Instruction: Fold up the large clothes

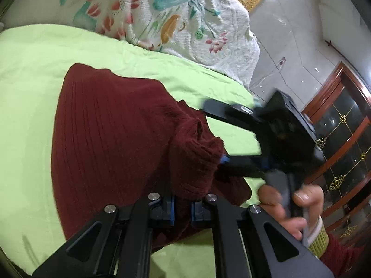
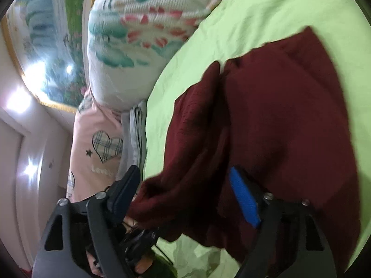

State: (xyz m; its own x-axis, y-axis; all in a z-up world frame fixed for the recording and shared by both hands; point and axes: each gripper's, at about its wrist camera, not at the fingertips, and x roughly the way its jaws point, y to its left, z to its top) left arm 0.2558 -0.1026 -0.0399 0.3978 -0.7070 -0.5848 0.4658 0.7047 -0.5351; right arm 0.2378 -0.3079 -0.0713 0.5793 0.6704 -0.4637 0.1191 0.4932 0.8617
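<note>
Left wrist view: green bedsheet (image 1: 34, 69) fills centre, floral quilt (image 1: 162, 11) on top; left gripper (image 1: 182, 213) pinches maroon sweater (image 1: 111, 139); right gripper (image 2: 185, 197) spread wide.

dark maroon ribbed knit sweater (image 1: 111, 139): lies spread on the green sheet, body fanning toward 9 o'clock in the left wrist view; one bunched, crumpled part lifted at 4 o'clock, partly folded over.
</note>
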